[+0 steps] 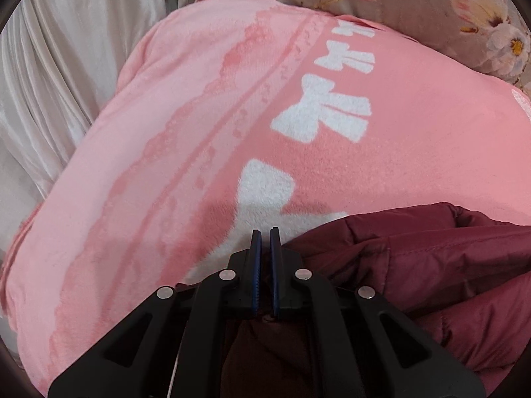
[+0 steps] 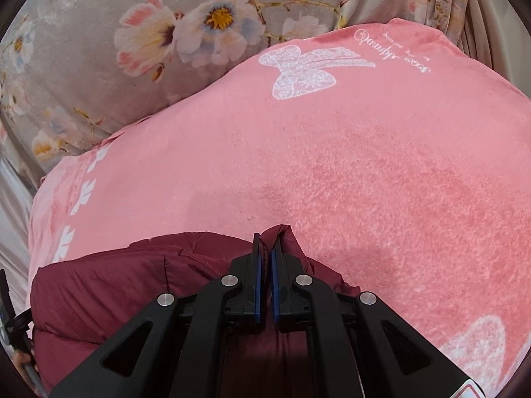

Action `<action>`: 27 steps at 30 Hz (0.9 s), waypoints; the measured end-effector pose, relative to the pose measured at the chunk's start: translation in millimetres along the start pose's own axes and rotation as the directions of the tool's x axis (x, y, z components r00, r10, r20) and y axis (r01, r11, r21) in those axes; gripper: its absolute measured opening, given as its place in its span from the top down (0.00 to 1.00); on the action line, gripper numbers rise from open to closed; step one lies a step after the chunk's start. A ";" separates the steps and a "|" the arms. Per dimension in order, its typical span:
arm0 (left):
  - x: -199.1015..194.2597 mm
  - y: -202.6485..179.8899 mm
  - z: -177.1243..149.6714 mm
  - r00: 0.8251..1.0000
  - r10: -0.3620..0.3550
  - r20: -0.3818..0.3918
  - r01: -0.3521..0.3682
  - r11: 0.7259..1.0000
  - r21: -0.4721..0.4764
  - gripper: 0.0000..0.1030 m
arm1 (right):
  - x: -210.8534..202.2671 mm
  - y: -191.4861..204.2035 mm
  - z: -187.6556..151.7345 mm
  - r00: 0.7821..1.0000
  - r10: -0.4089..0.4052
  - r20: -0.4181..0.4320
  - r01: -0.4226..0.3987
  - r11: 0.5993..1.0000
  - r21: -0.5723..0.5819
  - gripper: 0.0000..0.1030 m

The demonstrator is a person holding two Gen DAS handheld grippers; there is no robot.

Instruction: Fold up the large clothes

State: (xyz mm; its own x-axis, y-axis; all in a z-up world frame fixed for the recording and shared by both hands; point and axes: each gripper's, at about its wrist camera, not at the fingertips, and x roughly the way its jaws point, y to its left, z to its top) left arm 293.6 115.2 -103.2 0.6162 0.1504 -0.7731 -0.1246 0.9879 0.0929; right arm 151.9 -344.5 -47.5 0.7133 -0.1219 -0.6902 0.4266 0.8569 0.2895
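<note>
A dark red padded jacket (image 1: 431, 265) lies on a pink fleece blanket (image 1: 199, 126) with white bows. In the left wrist view my left gripper (image 1: 265, 232) has its fingers close together; jacket fabric lies under the finger bases, but I cannot tell whether the pads pinch it. In the right wrist view the jacket (image 2: 109, 285) fills the lower left. My right gripper (image 2: 266, 237) is shut on a fold of the jacket's edge, which pokes up between the fingertips over the blanket (image 2: 365, 172).
A grey floral bedsheet (image 2: 99, 33) lies beyond the blanket, also showing in the left wrist view (image 1: 431, 6). Pale satin fabric (image 1: 49, 66) hangs at the left. A cable or tool part (image 2: 13, 331) shows at the lower left edge.
</note>
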 end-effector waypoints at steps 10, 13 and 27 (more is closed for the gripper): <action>4.6 1.8 -0.9 0.999 -0.014 0.051 0.015 1.000 -0.027 0.95 | 9.8 -12.1 -2.8 0.997 0.076 -0.012 -0.075 0.995 0.060 0.92; -2.3 16.1 -2.3 0.996 -0.069 0.063 0.074 0.993 -0.090 0.73 | -2.4 -21.9 -1.8 0.991 0.130 0.029 -0.132 0.986 0.104 0.81; -110.2 -71.7 -34.2 0.951 -0.305 0.054 0.285 0.930 0.230 0.41 | -59.9 114.2 -39.3 0.973 0.221 -0.060 -0.229 0.935 -0.273 0.52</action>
State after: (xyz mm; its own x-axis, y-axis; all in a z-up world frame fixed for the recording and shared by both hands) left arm 208.1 26.4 -46.2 0.6660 -0.1563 -0.7294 0.2389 0.9710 0.0101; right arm 136.0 -219.6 0.8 0.7553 0.1005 -0.6476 0.0838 0.9653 0.2475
